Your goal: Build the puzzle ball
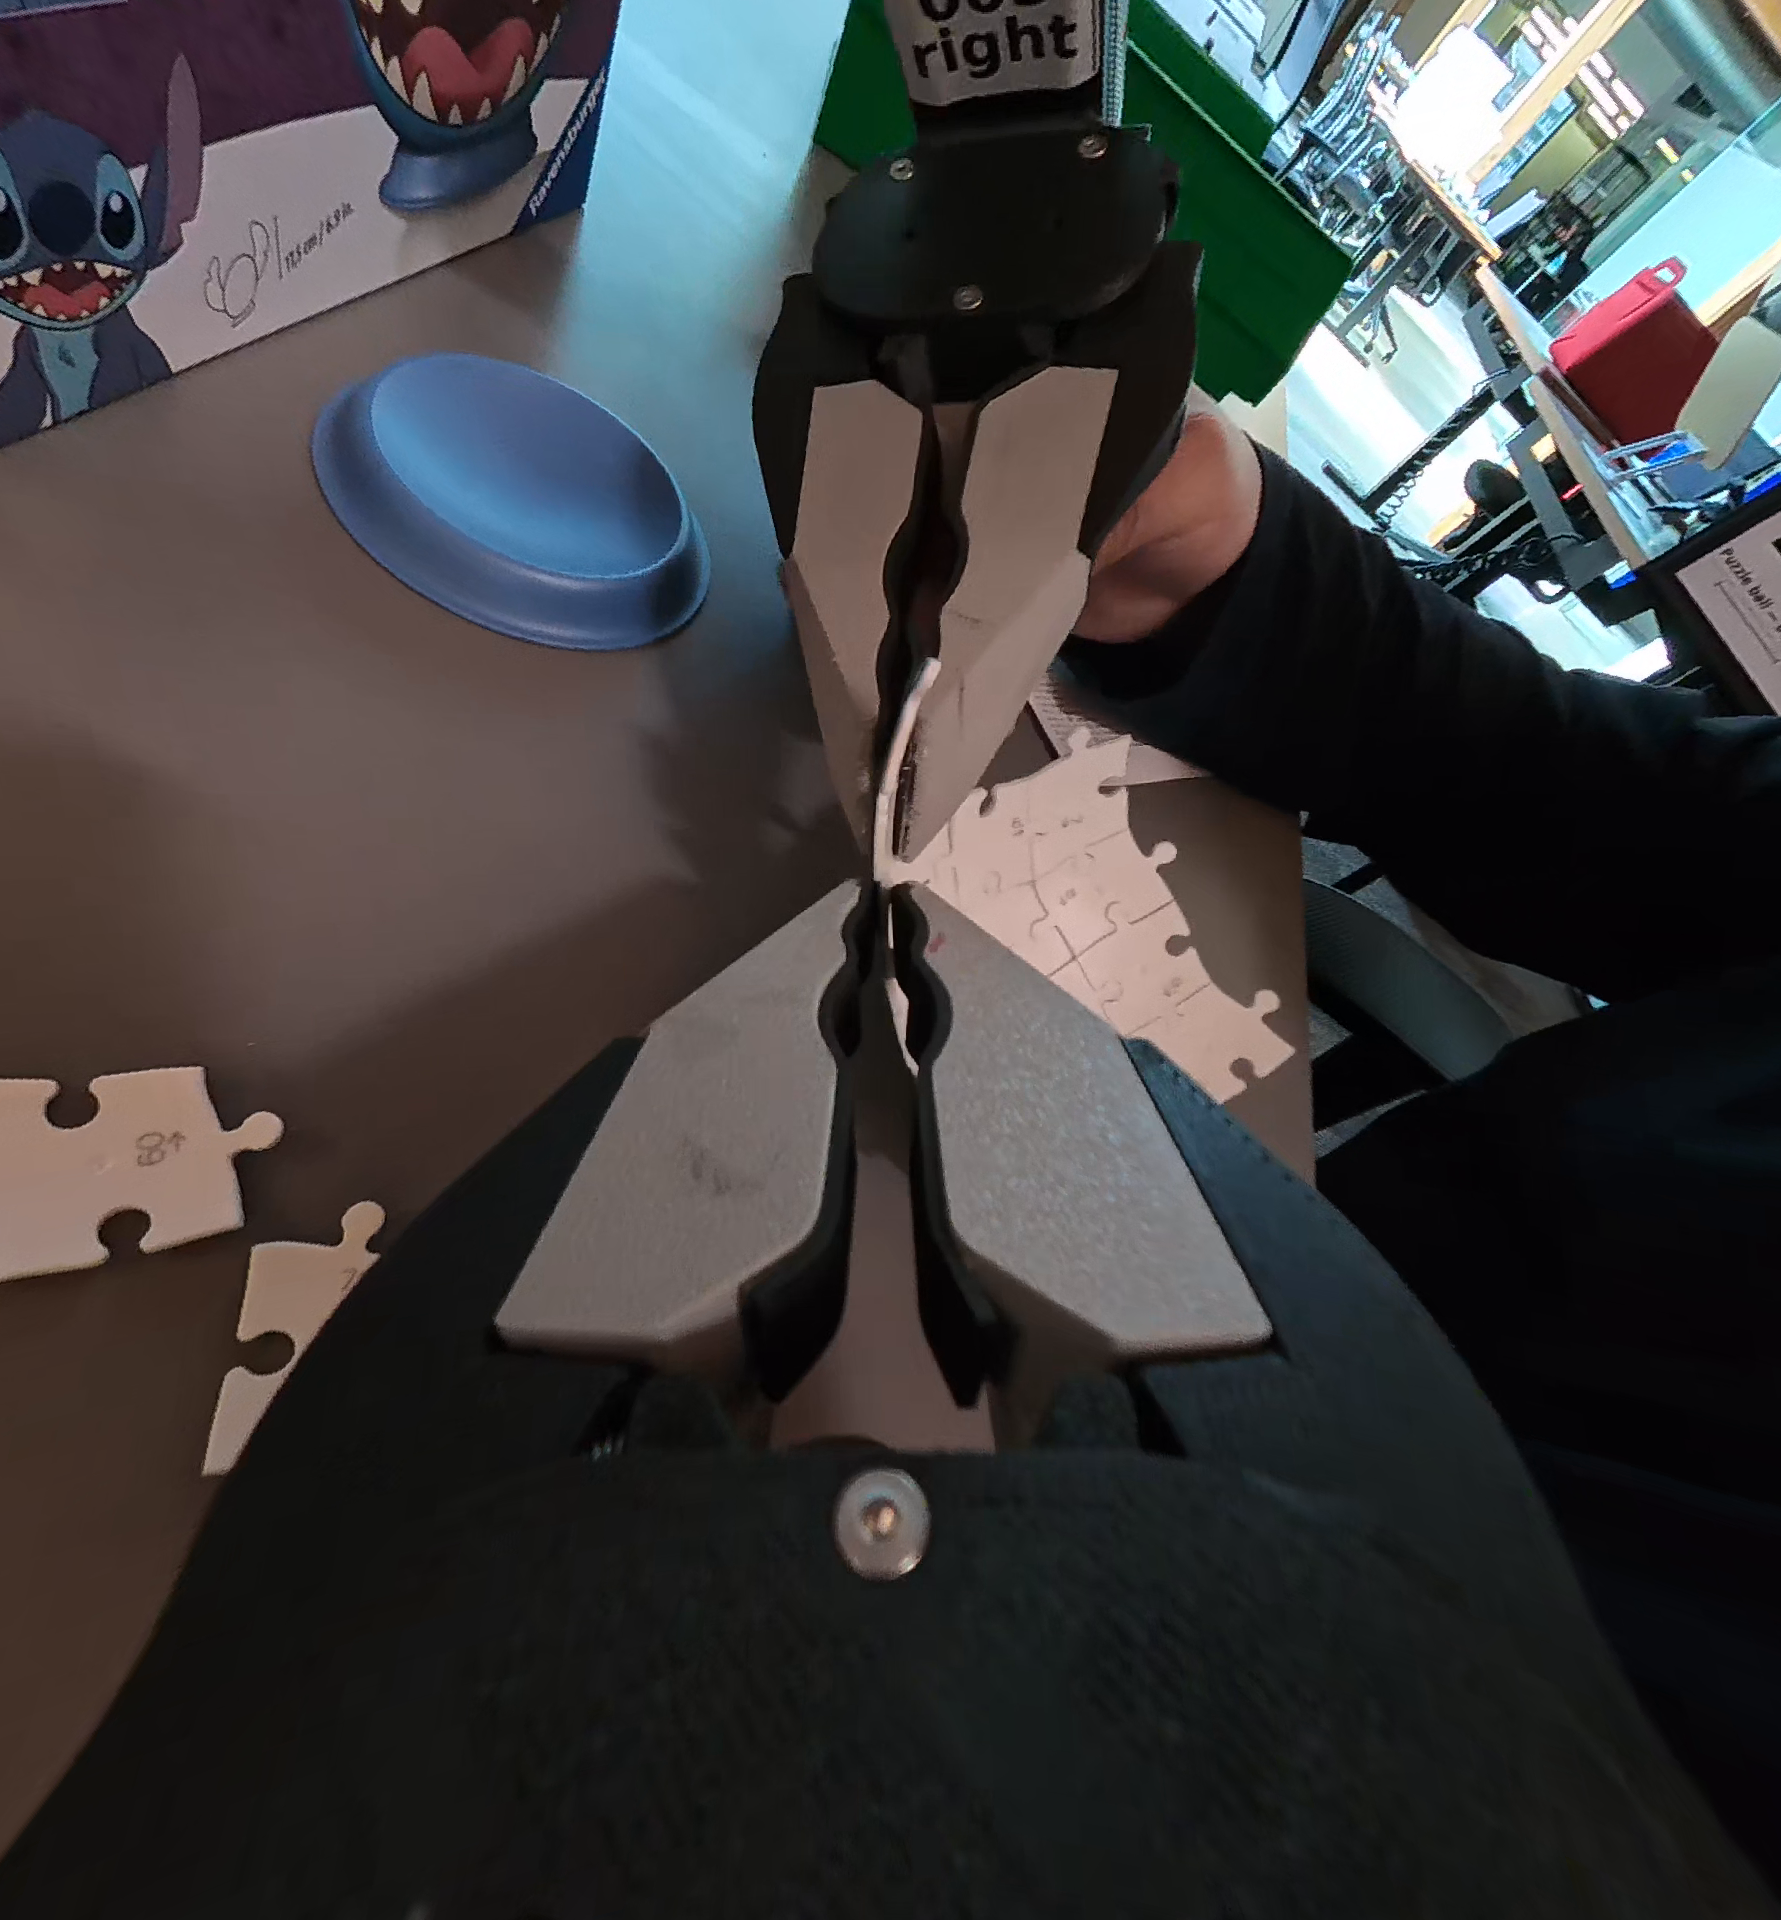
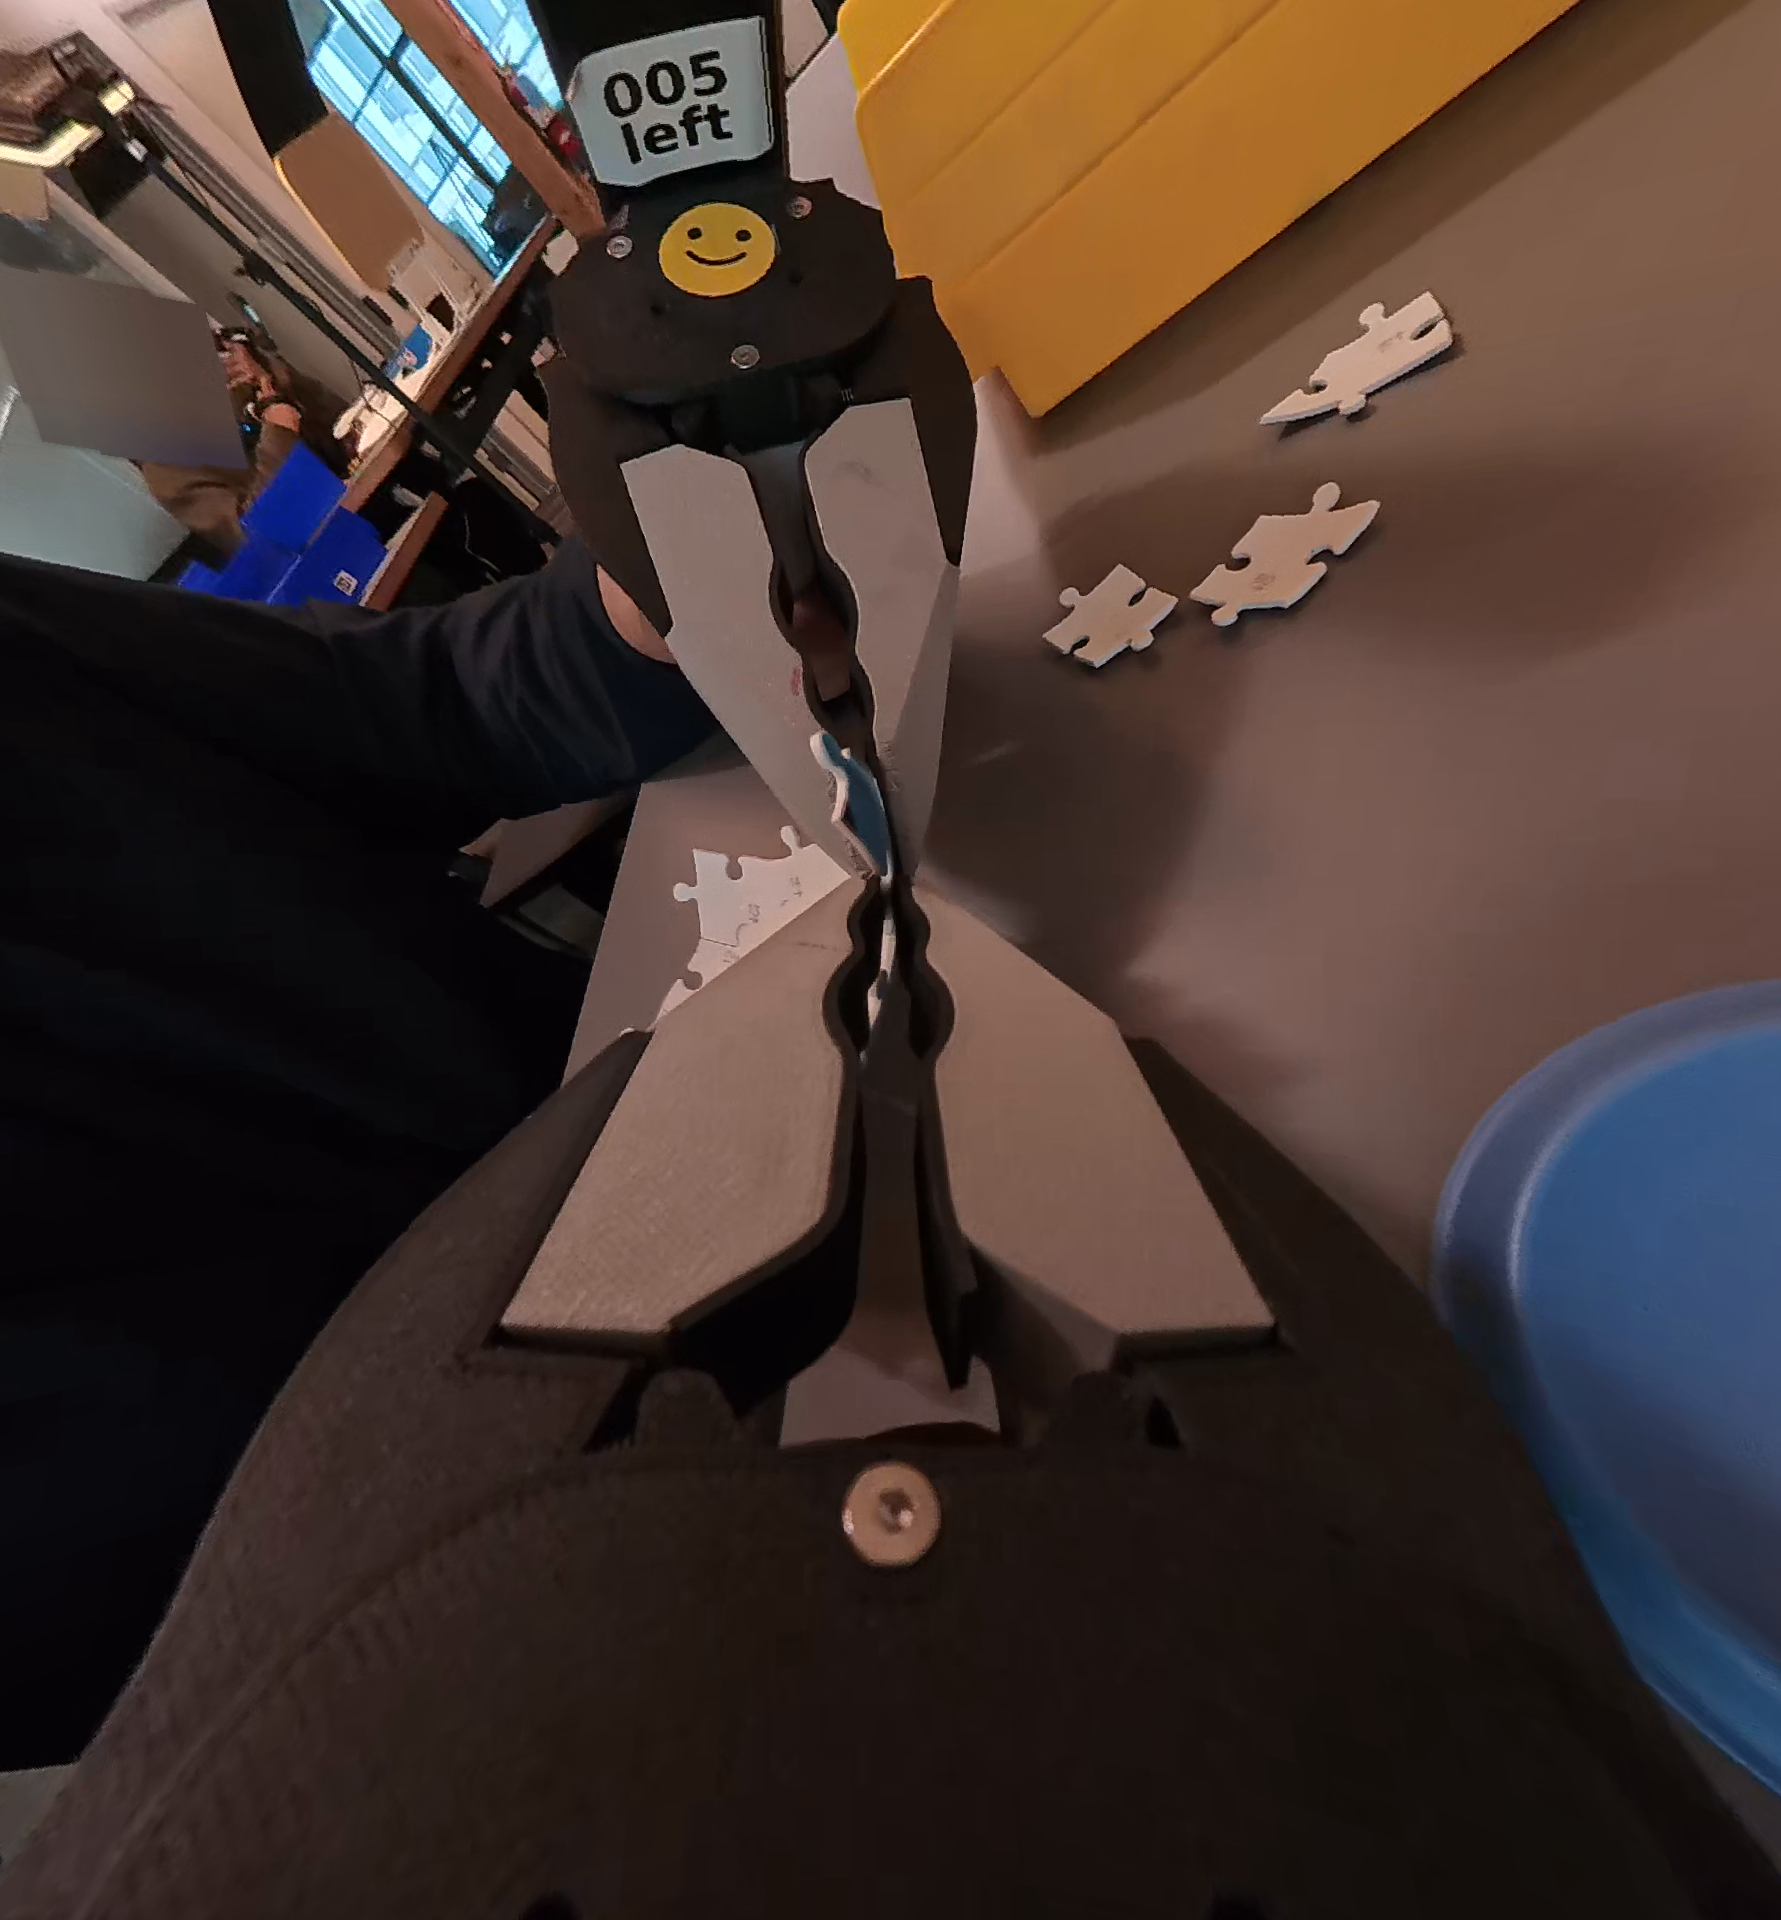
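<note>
In the left wrist view, at the far left of the brown desk [image 1: 242, 831], stands the puzzle box [image 1: 190, 208] with a blue cartoon figure on it, and below it two loose white pieces [image 1: 101, 1169] lie face down. A little to the right, the blue oval stand [image 1: 512, 499] rests on the desk, near the box. In the middle, the left gripper [image 1: 881, 914] and the right gripper [image 1: 891, 831] meet tip to tip above the desk. The jaws of the left gripper are pressed together on a thin curved puzzle piece [image 1: 901, 1008], seen from its edge; the jaws of the right gripper pinch a second white curved piece [image 1: 905, 748], and the two pieces touch at the tips. To the right of the grippers, a joined section of white pieces [image 1: 1104, 914] lies flat near the desk edge. Further right is a dark sleeve [image 1: 1437, 707]. In the right wrist view, three more loose pieces [image 2: 1281, 561] lie at the right, in front of a yellow bin [image 2: 1125, 177].
</note>
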{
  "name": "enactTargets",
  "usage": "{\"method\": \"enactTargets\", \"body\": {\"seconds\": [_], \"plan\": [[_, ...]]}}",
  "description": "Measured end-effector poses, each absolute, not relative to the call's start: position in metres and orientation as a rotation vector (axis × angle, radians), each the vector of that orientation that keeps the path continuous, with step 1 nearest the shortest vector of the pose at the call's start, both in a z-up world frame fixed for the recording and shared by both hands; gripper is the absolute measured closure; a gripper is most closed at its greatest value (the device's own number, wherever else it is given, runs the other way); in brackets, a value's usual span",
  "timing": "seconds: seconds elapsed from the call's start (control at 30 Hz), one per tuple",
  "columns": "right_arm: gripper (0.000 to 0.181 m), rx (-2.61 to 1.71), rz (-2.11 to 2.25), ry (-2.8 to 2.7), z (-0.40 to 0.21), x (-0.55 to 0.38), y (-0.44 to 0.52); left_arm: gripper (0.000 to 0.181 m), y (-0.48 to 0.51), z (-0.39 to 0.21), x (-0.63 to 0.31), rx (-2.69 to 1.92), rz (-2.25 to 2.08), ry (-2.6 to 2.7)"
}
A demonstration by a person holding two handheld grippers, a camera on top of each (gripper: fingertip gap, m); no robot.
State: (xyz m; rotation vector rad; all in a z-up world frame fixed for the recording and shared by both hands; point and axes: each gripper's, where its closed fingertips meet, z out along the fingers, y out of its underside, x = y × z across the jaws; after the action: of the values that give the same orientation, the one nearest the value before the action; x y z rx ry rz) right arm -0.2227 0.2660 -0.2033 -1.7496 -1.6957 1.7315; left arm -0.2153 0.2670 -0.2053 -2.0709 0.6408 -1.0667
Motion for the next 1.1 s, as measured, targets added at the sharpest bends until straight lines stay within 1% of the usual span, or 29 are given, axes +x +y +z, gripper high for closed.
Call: {"method": "enactTargets", "body": {"seconds": [1.1], "plan": [[0.181, -1.659, 1.639, -1.760, -0.2027, -0.2232, 0.2647, 0.181, 0.2663, -0.2054, -0.2154, -2.078, -1.066, 0.654]]}}
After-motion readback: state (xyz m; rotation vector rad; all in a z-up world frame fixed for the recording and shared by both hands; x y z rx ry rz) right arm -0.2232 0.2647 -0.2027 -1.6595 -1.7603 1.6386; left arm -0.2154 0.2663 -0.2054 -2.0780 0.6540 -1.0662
